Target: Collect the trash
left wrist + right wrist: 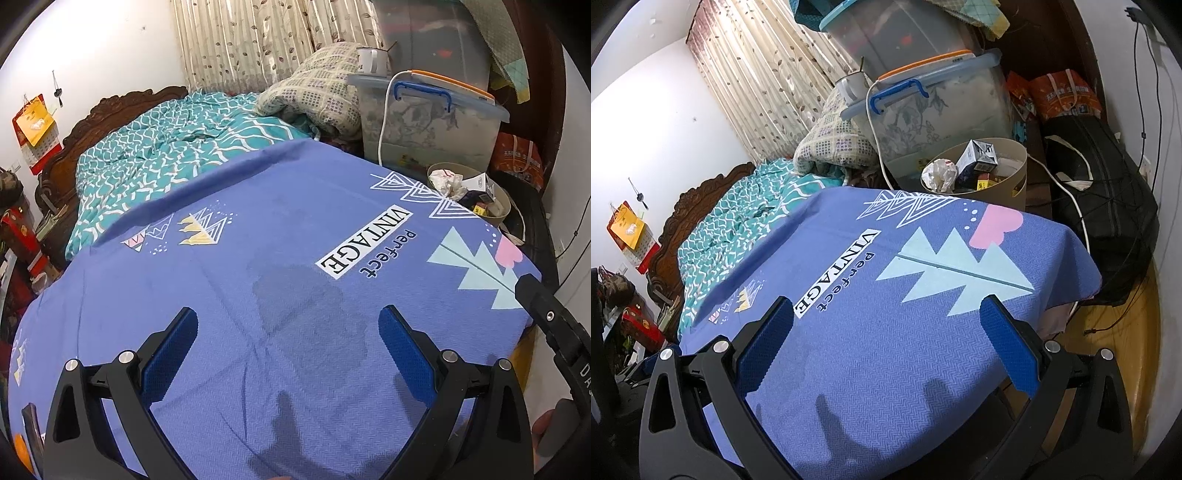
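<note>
A round tan bin (1004, 184) stands just beyond the far edge of the blue "Perfect VINTAGE" cloth (871, 332). In it lie crumpled white paper (940, 171) and small cartons (979, 155). The left wrist view shows the same bin (504, 210) at upper right, with crumpled paper (448, 182) inside. My left gripper (288, 332) hovers open over the cloth (258, 240), nothing between its blue pads. My right gripper (886, 325) is also open and empty above the cloth, and its black body (554, 328) enters the left view's right edge.
A lidded clear storage box (934, 110) with a blue handle and a white cable (875, 136) sits behind the bin. A black bag (1108, 206) stands right of it on the wooden floor (1126, 332). A teal bedspread (166, 155) and folded quilt (314, 92) lie beyond.
</note>
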A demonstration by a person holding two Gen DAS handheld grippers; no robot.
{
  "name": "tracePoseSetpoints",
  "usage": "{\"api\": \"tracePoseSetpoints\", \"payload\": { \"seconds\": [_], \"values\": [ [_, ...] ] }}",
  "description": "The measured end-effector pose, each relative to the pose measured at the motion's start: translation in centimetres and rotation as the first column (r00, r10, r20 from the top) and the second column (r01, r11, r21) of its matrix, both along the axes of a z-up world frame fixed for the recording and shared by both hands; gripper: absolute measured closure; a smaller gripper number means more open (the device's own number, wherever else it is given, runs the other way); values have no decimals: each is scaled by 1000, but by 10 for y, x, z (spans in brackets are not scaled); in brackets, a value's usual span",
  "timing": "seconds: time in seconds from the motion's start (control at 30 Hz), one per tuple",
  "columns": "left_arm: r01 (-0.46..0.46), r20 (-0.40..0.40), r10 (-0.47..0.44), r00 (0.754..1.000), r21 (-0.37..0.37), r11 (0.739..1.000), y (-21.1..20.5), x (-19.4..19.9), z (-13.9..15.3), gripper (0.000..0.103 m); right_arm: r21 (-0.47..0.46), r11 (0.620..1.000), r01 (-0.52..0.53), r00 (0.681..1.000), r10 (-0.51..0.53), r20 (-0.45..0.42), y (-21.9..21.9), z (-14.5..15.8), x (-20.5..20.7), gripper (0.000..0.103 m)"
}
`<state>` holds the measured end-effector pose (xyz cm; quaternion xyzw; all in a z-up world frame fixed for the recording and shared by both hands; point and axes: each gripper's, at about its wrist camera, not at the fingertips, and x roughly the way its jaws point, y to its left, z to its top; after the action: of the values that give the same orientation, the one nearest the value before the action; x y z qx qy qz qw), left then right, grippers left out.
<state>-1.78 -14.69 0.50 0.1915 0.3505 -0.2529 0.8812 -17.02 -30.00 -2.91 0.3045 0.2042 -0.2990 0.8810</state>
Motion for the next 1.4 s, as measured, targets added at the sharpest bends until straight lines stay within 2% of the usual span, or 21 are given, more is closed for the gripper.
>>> {"api": "tracePoseSetpoints", "payload": {
  "seconds": [1.4],
  "values": [
    [2,21,-2,1000,18,1000,0,-2,0,9,-4,1000,0,1000,0,1,1,2,0,3]
  ]
}}
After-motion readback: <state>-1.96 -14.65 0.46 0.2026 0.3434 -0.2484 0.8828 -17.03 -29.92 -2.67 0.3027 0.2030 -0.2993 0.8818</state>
